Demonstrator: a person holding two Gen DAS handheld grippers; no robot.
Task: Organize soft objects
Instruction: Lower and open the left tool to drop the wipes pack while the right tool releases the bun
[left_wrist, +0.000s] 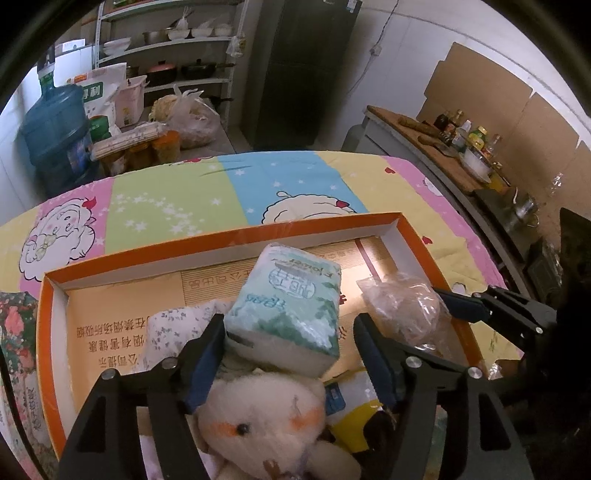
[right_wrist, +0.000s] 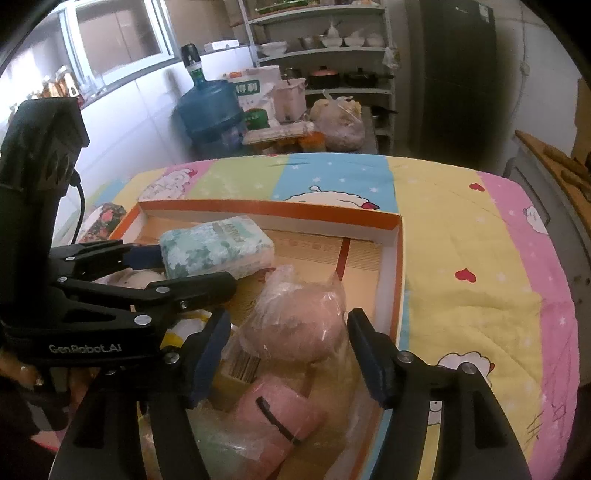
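Soft objects are gathered inside a shallow orange-rimmed cardboard box (left_wrist: 229, 236) that sits on a pastel cartoon-print quilt (left_wrist: 177, 192). A green-and-white tissue pack (left_wrist: 286, 302) lies tilted in the box, its lower end resting on a white plush toy (left_wrist: 266, 421) with orange cheeks. A floral-print fabric item (left_wrist: 173, 328) lies just to the left of the pack. On the right side of the box, near the right wall, is a clear plastic bag (right_wrist: 299, 317) holding something pinkish, and below it a pink item in plastic wrap (right_wrist: 273, 413). The left gripper (left_wrist: 291, 354) has its jaws spread wide; the tissue pack sits between them, its left edge touching or nearly touching the left finger (left_wrist: 205, 354), with a clear gap to the right finger. From the right wrist view the far finger seems to touch the pack's end; whether it is actually held cannot be told. The right gripper (right_wrist: 288, 350) is likewise spread wide, its fingers flanking the clear plastic bag without closing on it. A floral box (right_wrist: 105, 218) stands outside the orange box at its left. Beyond the quilt are a blue water jug (right_wrist: 210, 110), metal shelving (right_wrist: 325, 48) with bowls and pots, and a dark refrigerator (right_wrist: 454, 74).
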